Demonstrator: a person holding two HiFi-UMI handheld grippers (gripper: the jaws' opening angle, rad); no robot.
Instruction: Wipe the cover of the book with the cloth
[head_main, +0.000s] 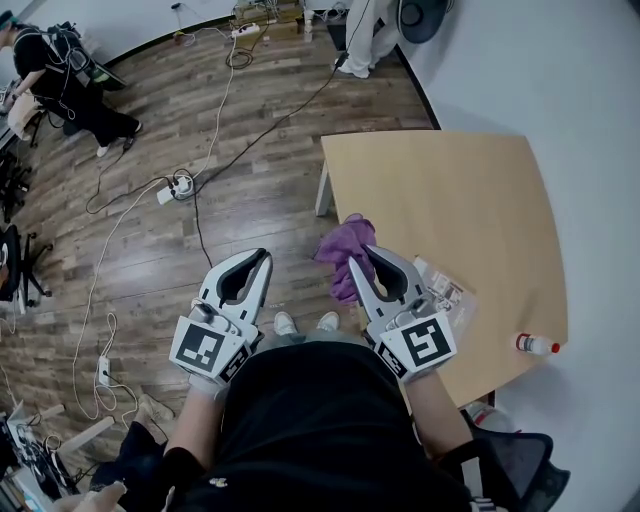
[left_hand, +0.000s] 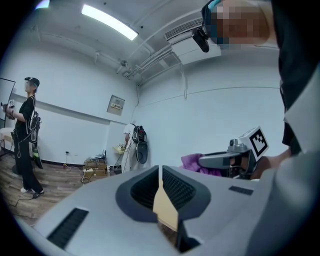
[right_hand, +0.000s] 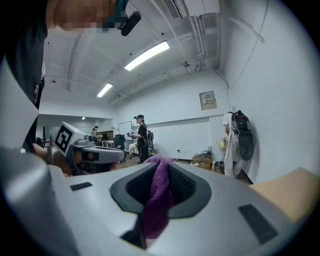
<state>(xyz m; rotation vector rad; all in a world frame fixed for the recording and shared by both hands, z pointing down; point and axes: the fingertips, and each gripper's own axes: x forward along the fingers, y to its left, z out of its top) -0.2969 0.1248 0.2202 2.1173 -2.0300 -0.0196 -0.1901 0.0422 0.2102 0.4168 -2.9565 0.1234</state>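
My right gripper (head_main: 369, 251) is shut on a purple cloth (head_main: 343, 250), which bunches out past the jaws over the table's near left edge. In the right gripper view the cloth (right_hand: 159, 197) hangs pinched between the pads of the right gripper (right_hand: 159, 162). A thin book with a pale printed cover (head_main: 447, 293) lies on the light wooden table (head_main: 470, 190), just right of that gripper and partly hidden by it. My left gripper (head_main: 264, 257) is shut and empty, held over the floor to the left of the table. The left gripper (left_hand: 160, 170) holds nothing in its own view either.
A small white bottle with a red cap (head_main: 537, 344) lies near the table's right edge. Cables and power strips (head_main: 178, 186) run across the wooden floor. People stand at the far left (head_main: 60, 75) and far end (head_main: 365, 35). A white wall bounds the right side.
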